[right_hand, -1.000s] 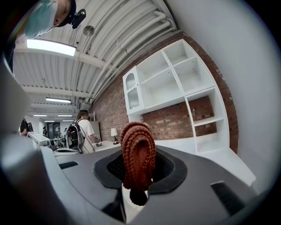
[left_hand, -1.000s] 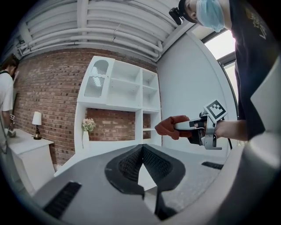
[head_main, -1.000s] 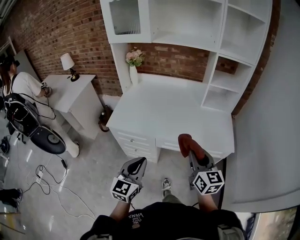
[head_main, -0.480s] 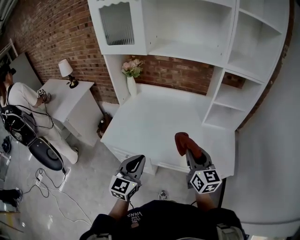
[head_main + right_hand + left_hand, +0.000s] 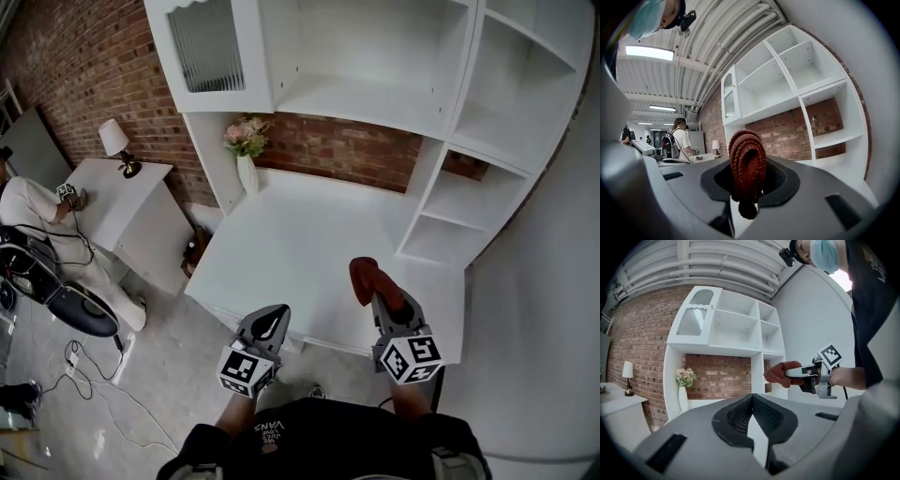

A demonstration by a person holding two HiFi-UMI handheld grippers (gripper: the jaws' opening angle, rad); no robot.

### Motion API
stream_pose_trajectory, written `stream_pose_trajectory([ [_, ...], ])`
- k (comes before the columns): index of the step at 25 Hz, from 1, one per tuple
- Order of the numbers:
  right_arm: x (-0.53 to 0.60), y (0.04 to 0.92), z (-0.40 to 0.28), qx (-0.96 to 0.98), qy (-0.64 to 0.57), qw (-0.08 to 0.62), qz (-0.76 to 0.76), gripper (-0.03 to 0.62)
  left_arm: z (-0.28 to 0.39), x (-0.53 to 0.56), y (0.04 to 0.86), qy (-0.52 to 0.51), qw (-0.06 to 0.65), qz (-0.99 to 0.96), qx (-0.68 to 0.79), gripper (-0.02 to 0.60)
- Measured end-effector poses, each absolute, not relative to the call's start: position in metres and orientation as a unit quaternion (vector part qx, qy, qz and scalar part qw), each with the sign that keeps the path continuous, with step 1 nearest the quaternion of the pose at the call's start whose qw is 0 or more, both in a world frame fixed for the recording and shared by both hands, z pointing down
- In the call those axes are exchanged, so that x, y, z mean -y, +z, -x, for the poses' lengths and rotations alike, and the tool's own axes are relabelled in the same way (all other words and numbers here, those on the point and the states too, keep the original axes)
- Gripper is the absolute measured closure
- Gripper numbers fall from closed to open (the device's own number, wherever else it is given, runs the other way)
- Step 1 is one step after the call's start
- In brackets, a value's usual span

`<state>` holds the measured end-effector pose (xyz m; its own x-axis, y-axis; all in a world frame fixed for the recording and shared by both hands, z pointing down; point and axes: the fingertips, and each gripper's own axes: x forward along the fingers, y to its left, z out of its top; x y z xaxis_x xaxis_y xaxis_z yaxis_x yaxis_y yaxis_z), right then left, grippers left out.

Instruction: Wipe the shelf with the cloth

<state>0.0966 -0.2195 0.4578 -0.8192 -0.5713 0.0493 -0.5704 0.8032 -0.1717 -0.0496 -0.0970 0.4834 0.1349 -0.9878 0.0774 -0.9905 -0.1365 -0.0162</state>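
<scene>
Right tool: jaws pinch a rust-brown knitted cloth. The cloth is folded into a thick roll that stands up from between the jaws, with one end hanging below the grip. In the head view it sits in the air over the front right part of the white desk, well apart from the shelves.

Left tool: jaws pressed together, nothing between them. It is held over the desk's front edge, to the left of the right tool and apart from it.

White shelf unit: stands on the back of the desk against a red brick wall. It has a wide open compartment in the middle, a door with a ribbed pane at upper left, and stacked open compartments on the right. All visible shelf boards are bare.

White vase with pink flowers: upright at the back left corner of the desk.

Side table: left of the desk, carrying a small lamp. A person in a light top sits beside it.
</scene>
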Motion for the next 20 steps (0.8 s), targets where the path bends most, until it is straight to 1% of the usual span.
stream_pose_trajectory([
  [10,0.257,0.441,-0.063,-0.934,-0.062,0.015,0.351,0.499,0.094,0.158,0.483,0.017,0.013,-0.790,0.613,0.575],
  [20,0.304,0.389,0.012,-0.922,-0.008,0.041,0.385,0.499,0.168,0.222,0.458,0.011,-0.007,-0.827,0.562,0.575],
])
